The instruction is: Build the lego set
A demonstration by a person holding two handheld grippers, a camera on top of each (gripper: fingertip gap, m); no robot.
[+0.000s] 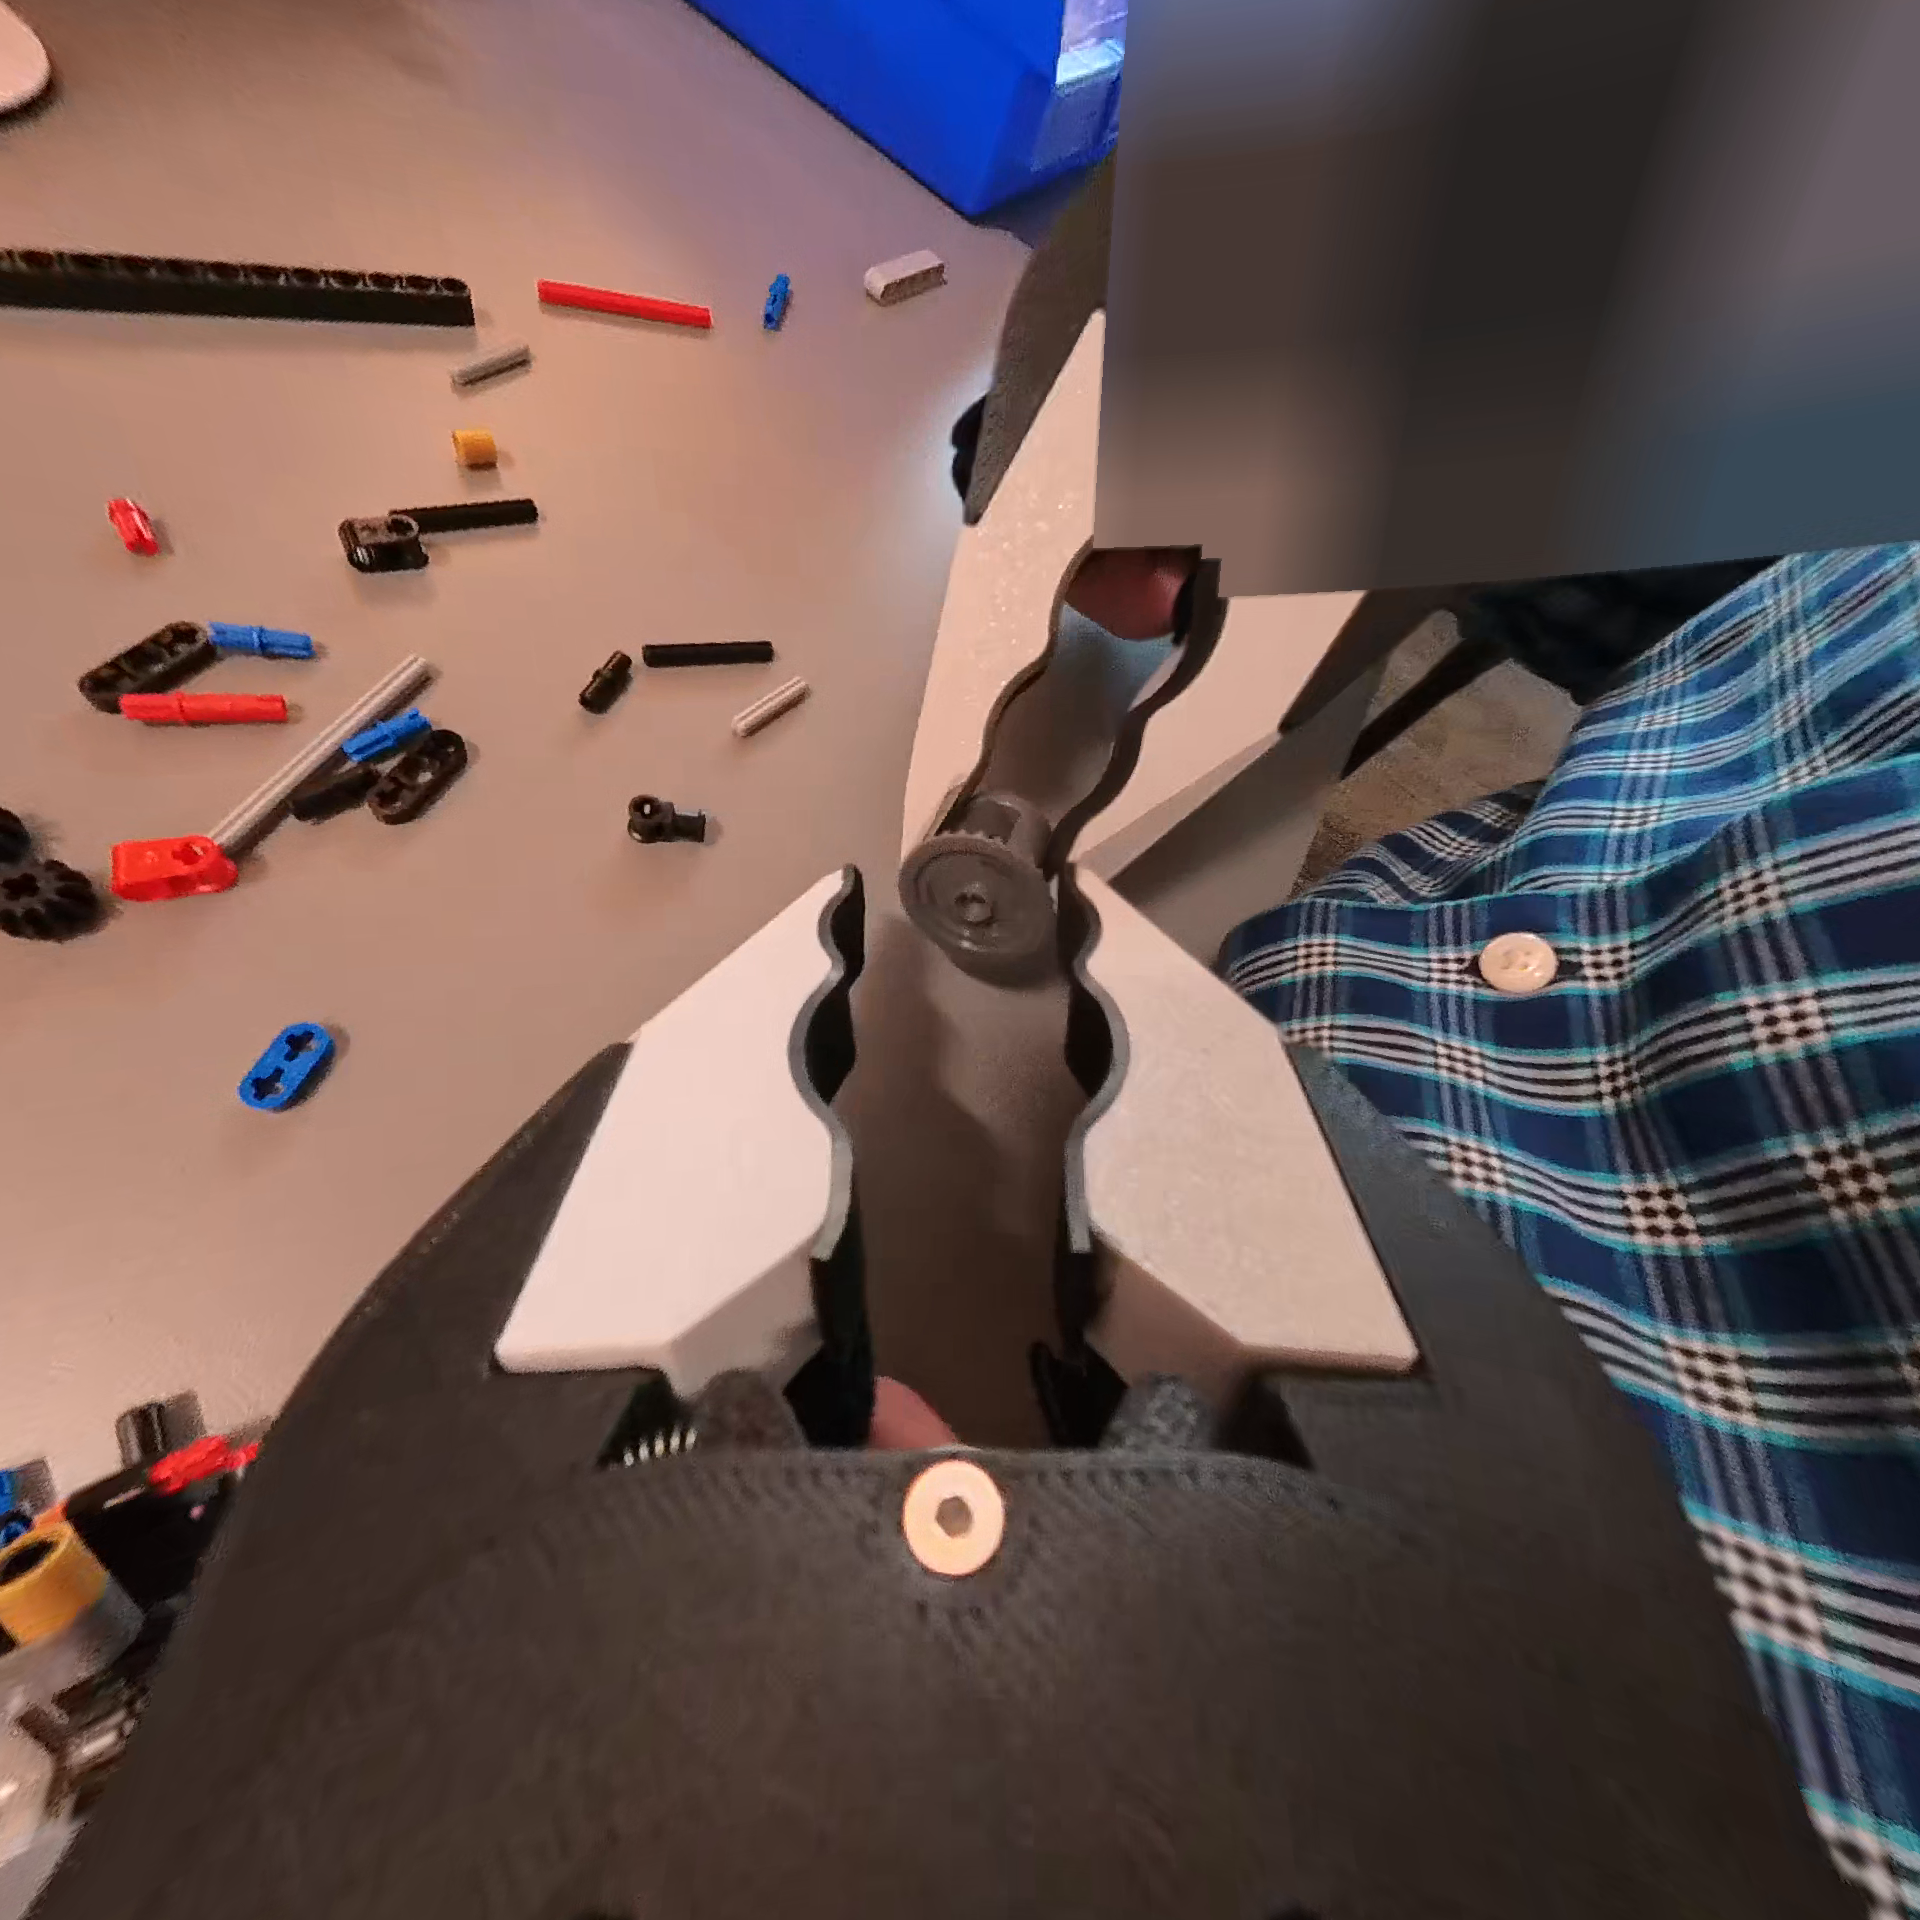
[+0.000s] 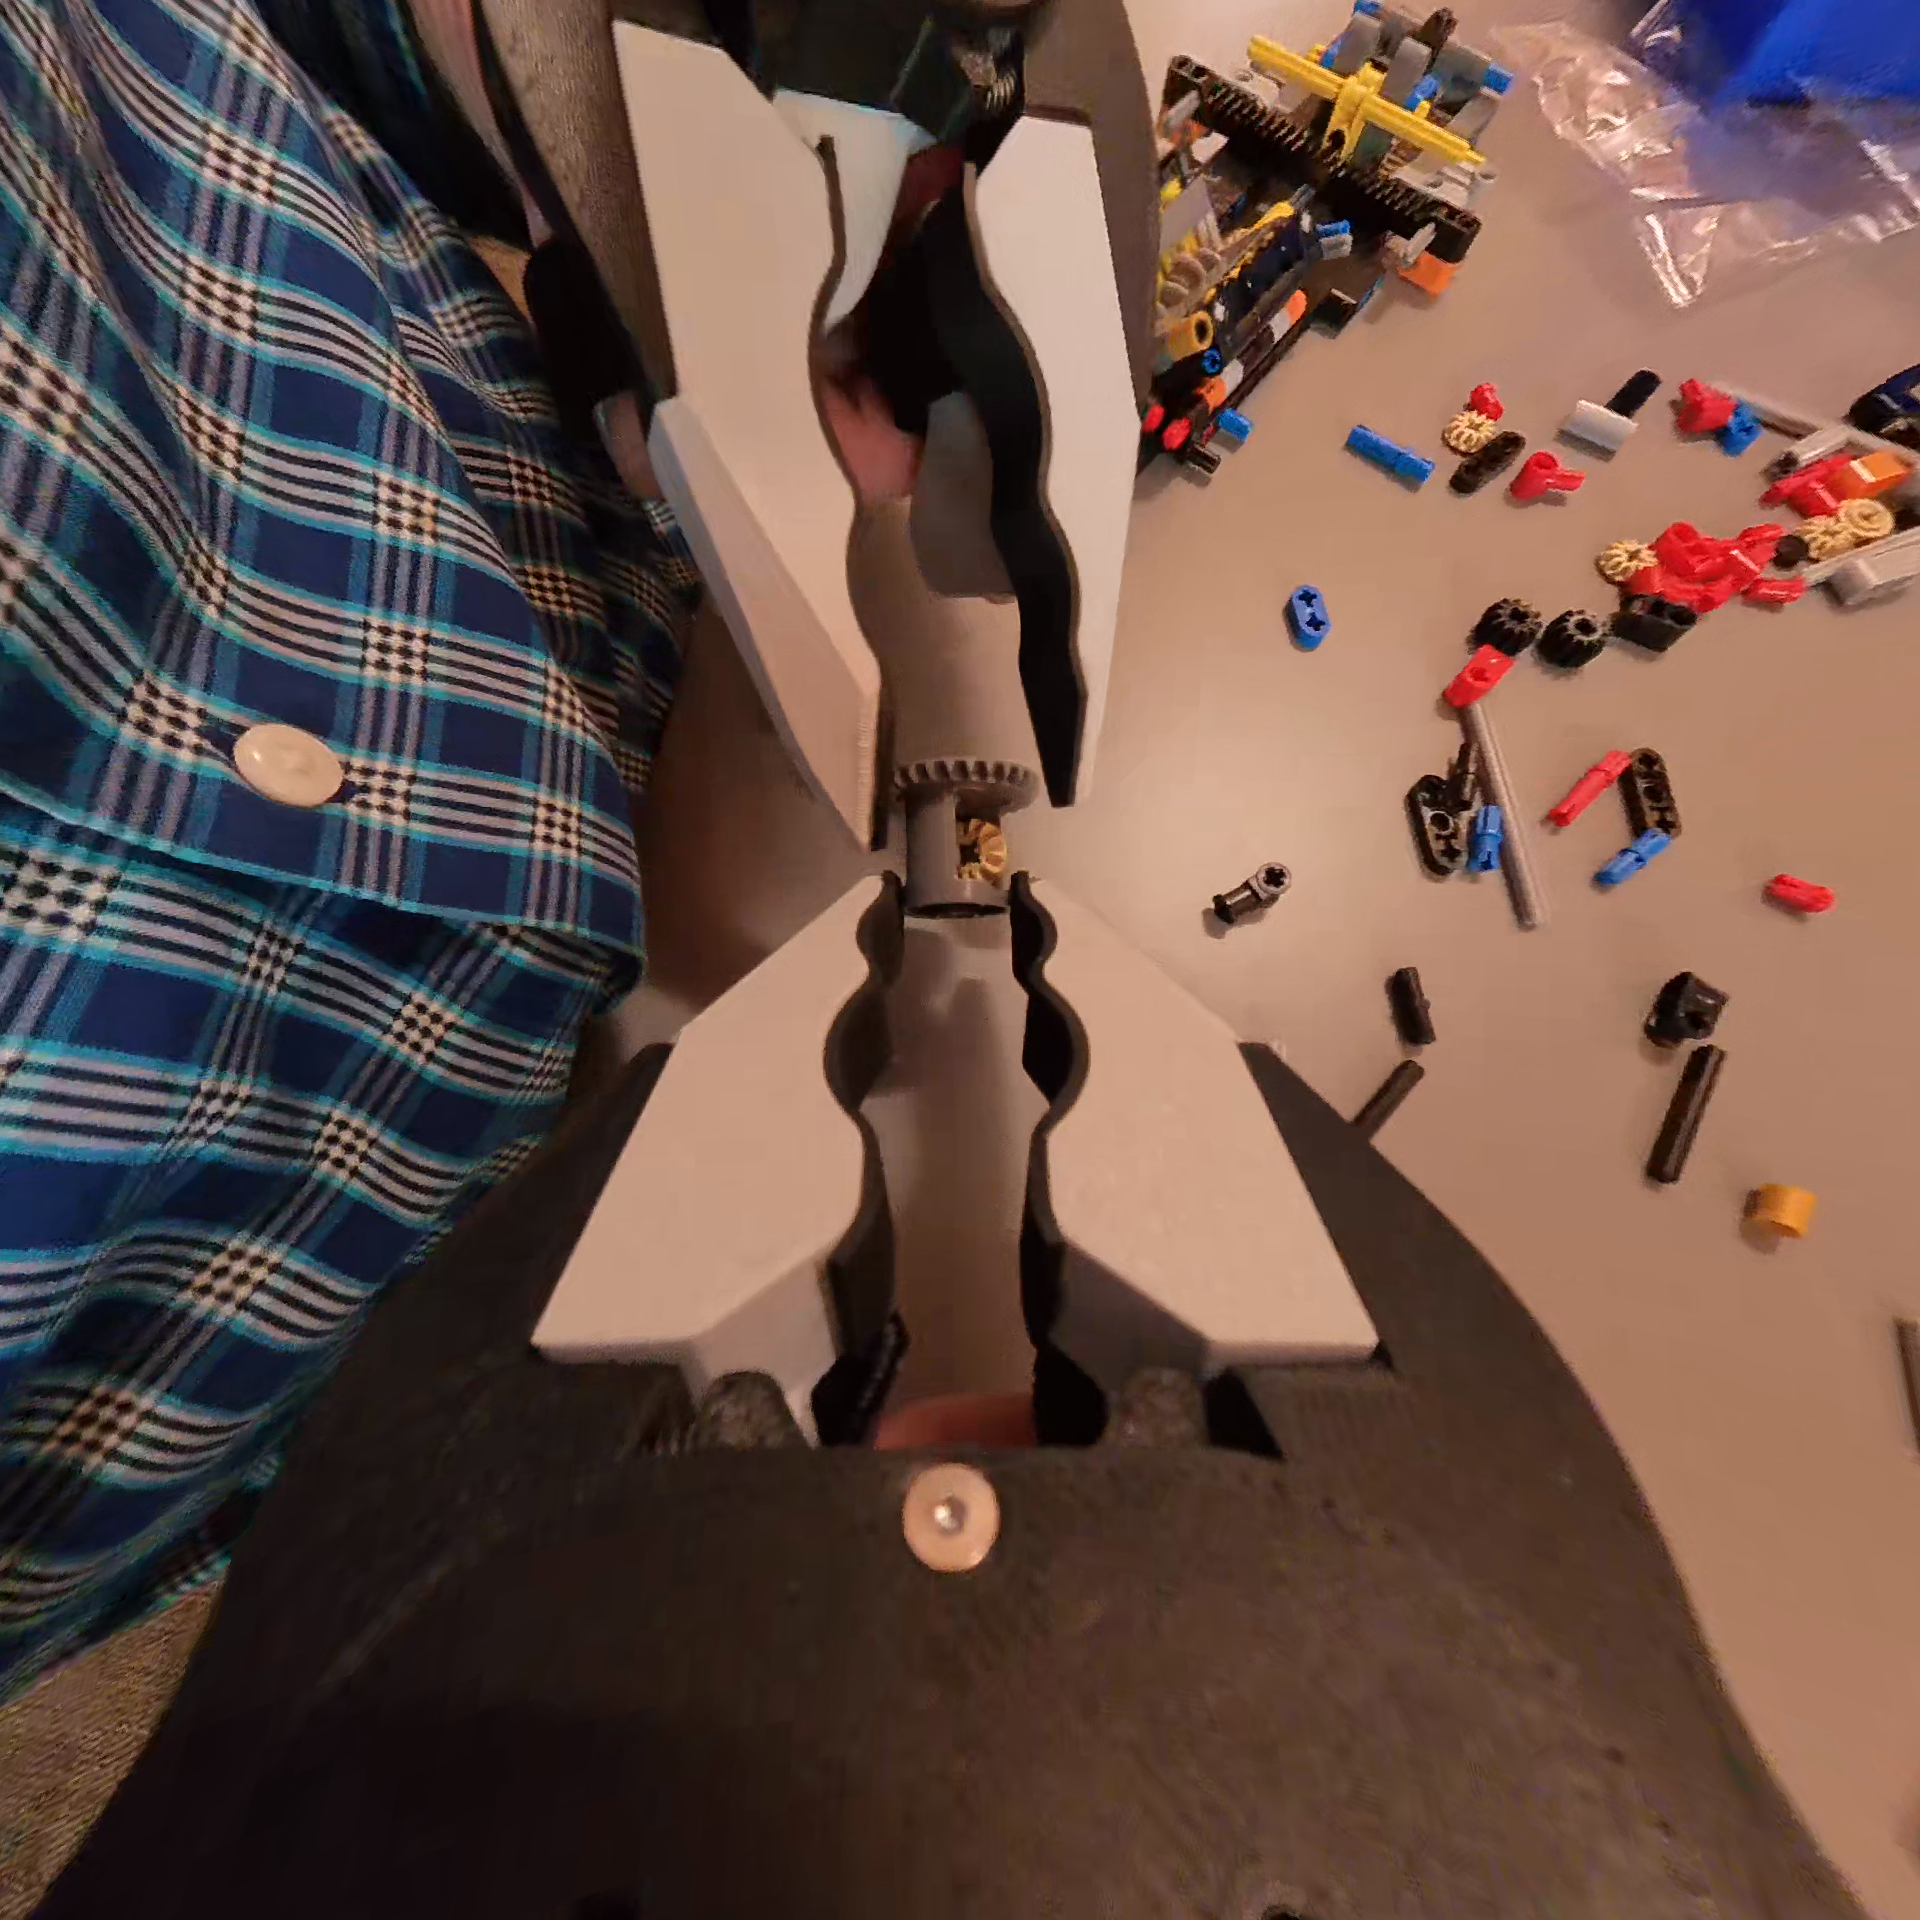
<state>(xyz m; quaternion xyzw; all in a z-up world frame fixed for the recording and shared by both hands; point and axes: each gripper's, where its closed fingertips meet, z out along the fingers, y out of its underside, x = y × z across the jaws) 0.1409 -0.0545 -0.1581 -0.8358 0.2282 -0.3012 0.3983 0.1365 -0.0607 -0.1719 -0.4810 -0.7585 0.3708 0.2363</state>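
Note:
A grey differential gear piece (image 1: 977,914) with a tan bevel gear inside (image 2: 982,842) hangs in the air between both grippers, near the table edge. My right gripper (image 2: 954,894) is shut on its plain end. In the left wrist view the right gripper (image 1: 1023,821) comes in from above. My left gripper (image 1: 961,904) faces it, with its jaws set loosely around the toothed end and a small gap showing at one side. It also shows in the right wrist view (image 2: 966,805). The partly built model (image 2: 1320,177) stands on the table at the back.
Loose pieces lie scattered on the grey table (image 1: 644,987): a long black beam (image 1: 239,296), a red axle (image 1: 623,304), a blue two-hole link (image 1: 287,1066), black gears (image 2: 1538,629). A blue bin (image 1: 935,94) and a clear plastic bag (image 2: 1714,156) are behind. A person's plaid shirt (image 2: 260,582) is close by. Only a small space, under 4 cm, lies between the two pairs of fingers. Left tips and right tips are each some 25 cm from the partly built model (image 2: 1320,177).

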